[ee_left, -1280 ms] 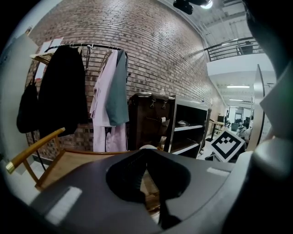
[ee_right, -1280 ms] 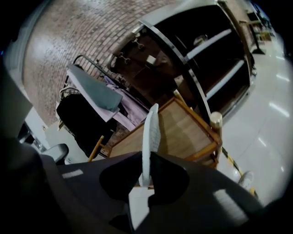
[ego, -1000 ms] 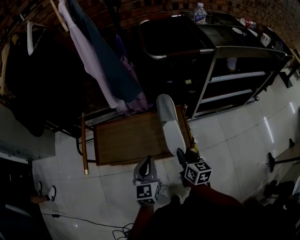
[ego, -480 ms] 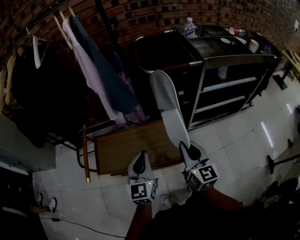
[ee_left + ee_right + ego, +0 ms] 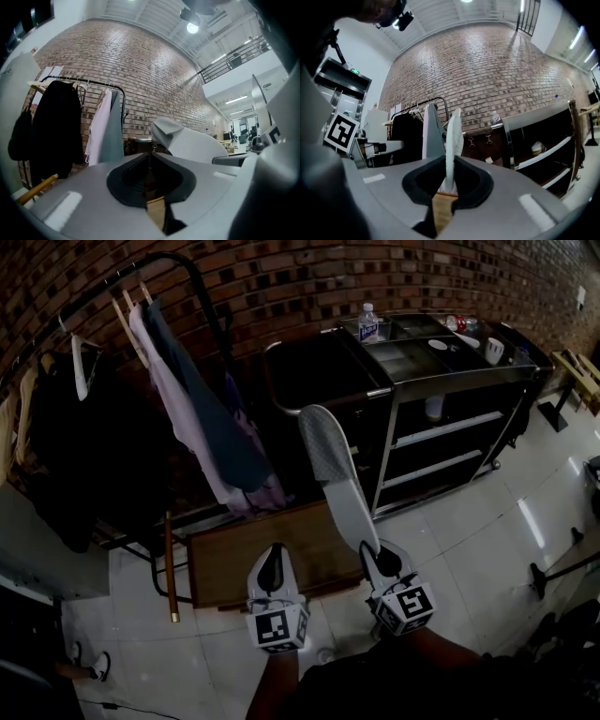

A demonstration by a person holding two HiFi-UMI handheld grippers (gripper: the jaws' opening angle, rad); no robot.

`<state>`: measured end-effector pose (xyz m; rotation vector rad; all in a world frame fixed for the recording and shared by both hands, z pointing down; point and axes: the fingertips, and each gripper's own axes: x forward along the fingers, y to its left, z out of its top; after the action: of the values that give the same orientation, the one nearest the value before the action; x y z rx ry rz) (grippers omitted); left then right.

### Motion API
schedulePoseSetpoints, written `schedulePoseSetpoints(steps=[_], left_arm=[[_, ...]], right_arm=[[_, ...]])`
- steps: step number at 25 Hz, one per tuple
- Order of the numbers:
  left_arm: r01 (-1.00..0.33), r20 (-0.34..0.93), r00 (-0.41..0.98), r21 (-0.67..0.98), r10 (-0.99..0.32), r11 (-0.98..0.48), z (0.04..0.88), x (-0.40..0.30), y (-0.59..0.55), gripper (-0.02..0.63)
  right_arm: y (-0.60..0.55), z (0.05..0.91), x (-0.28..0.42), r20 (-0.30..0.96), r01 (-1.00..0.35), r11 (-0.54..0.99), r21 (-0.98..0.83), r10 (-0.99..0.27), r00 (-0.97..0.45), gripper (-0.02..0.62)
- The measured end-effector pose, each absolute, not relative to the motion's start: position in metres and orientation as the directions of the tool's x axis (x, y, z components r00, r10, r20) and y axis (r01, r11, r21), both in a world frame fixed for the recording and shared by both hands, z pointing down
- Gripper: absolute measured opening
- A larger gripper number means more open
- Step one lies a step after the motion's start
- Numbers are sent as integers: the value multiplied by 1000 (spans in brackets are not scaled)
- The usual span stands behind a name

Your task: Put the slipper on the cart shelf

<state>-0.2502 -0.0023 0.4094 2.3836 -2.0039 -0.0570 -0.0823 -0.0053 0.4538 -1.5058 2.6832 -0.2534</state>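
A long white slipper sticks out away from me, held by its heel in my right gripper, which is shut on it. In the right gripper view the slipper stands edge-on between the closed jaws. My left gripper hangs beside it over the wooden table, shut and holding nothing; in the left gripper view its jaws meet, with the slipper to the right. The black metal cart with its shelves stands ahead on the right, beyond the slipper's toe.
A low wooden table lies below the grippers. A clothes rack with hanging garments stands at the left against the brick wall. A water bottle and small items sit on the cart top. White tiled floor spreads right.
The slipper has been lifted off the wooden table and now points toward the cart. Both grippers have moved forward and up, and the cart shows more fully.
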Motion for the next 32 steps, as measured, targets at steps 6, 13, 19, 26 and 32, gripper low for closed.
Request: schedulePoseSetpoints(steps=[6, 13, 19, 26, 32], left_arm=[[-976, 5, 213, 40, -977, -212, 420, -239, -4, 43], [-950, 36, 311, 41, -950, -309, 435, -205, 3, 43], [-935, 43, 355, 22, -934, -354, 440, -175, -2, 43], [-935, 49, 353, 26, -934, -353, 439, -116, -44, 43], [-955, 67, 295, 43, -953, -292, 446, -55, -110, 43]], right_arm=[[2, 473, -51, 65, -880, 420, -220, -894, -443, 41], [17, 493, -3, 120, -929, 288, -233, -939, -321, 41], [13, 521, 62, 194, -949, 163, -271, -956, -219, 41], [-43, 540, 132, 265, -940, 115, -322, -942, -205, 41], [-117, 557, 180, 302, -925, 165, -344, -913, -275, 41]])
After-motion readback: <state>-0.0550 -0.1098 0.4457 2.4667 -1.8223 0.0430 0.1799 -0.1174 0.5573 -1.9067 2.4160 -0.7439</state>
